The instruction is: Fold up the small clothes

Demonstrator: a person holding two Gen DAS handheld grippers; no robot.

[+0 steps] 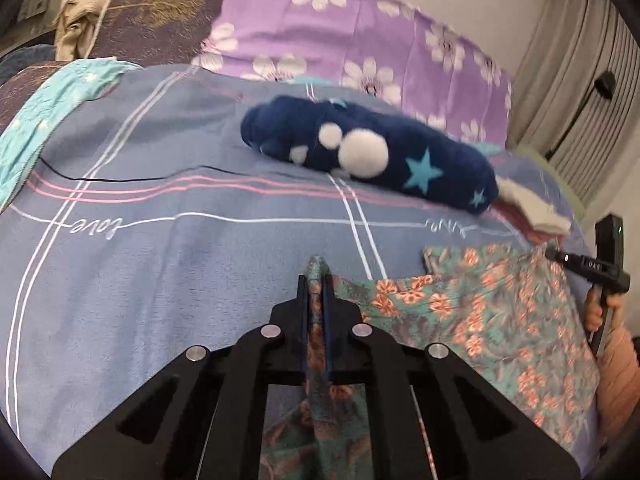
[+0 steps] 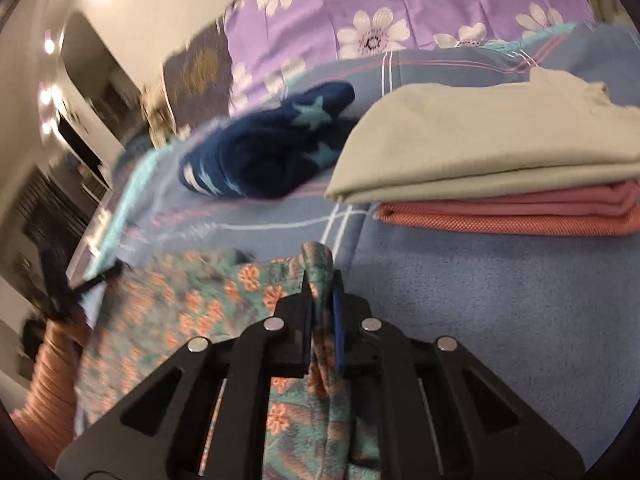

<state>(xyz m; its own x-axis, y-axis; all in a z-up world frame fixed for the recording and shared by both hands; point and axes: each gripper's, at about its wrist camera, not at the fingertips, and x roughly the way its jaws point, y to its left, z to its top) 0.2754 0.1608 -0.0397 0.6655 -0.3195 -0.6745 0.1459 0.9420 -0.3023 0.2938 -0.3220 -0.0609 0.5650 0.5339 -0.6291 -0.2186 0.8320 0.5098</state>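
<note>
Right now both claws are clamped on the floral garment [image 1: 480, 320]: the left gripper [image 1: 316, 284] pinches a bunched fold, and the right gripper [image 2: 320, 280] pinches another. Between them the cloth spreads over the blue bedsheet [image 1: 160, 272]. Beyond lies a navy star-patterned fleece [image 1: 372, 152], with folded beige and pink clothes [image 2: 500, 176] stacked nearby.

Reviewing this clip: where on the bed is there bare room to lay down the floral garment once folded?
Bare sheet lies left of the floral garment, below the navy starred bundle. Another patch sits below the beige-and-pink folded stack. Crowded: the far right, where stack and bundle sit close.
</note>
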